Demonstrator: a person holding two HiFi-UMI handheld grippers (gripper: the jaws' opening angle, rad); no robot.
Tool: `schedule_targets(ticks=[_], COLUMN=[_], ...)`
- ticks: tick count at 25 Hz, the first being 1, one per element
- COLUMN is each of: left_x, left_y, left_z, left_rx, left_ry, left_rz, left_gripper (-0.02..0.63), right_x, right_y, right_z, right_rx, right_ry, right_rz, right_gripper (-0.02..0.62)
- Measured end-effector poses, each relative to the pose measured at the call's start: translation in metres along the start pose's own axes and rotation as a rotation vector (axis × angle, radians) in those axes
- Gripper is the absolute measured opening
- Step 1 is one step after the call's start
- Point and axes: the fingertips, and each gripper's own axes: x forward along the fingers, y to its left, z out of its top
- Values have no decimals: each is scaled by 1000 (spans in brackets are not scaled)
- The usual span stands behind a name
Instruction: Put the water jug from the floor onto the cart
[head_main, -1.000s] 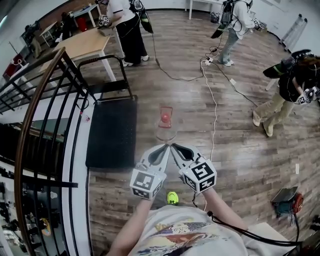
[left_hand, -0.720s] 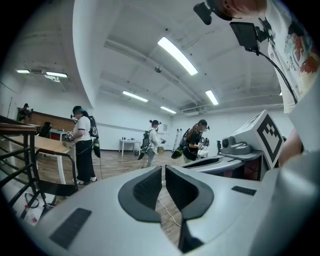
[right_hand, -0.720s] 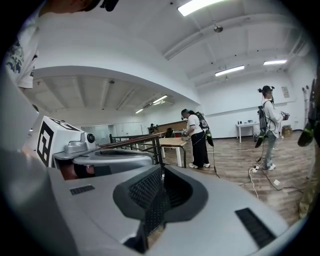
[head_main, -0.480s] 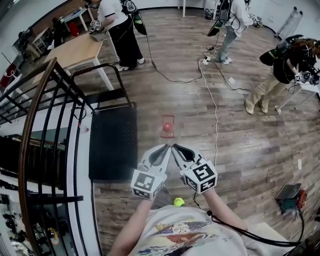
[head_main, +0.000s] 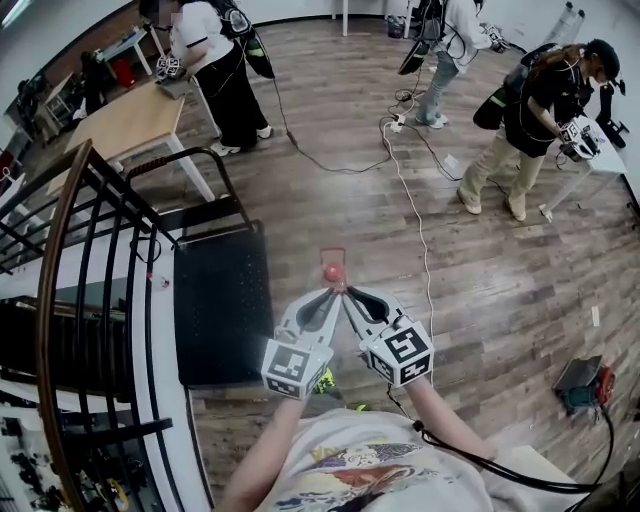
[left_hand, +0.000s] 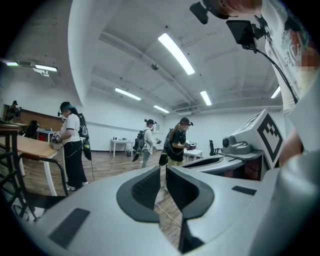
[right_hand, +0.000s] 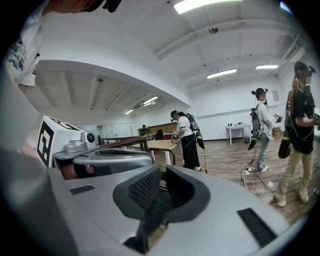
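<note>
The water jug, clear with a red cap and red handle, stands on the wooden floor just beyond my gripper tips in the head view. The black flat cart with its black push handle lies on the floor to the jug's left. My left gripper and right gripper are held side by side, tips nearly touching, both shut with nothing in them. In the left gripper view the left gripper shows closed pads, and the right gripper looks the same in its own view. Neither gripper view shows the jug.
A black stair railing runs along the left. A wooden table stands beyond the cart. Three people work at the far side. A white cable crosses the floor. A red tool lies at the right, and a yellow-green object is under my hands.
Both grippers have moved forward together across the floor, still shut. The jug now sits right at their tips, and the cart lies closer on the left.
</note>
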Motion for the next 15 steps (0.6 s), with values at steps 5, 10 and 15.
schedule_targets(ticks=[5, 10, 15], left_x=[14, 30, 53], left_y=[24, 34, 44], left_z=[-2, -1, 1], left_rx=[8, 8, 10], left_ry=[5, 7, 12], left_rz=[-18, -16, 13], left_gripper=[15, 15, 29], right_x=[27, 39, 51], right_y=[-13, -27, -50], right_z=[1, 4, 6], right_rx=[-10, -9, -23], right_ry=[12, 27, 41], right_rz=[-17, -9, 30], right_gripper=[26, 28, 28])
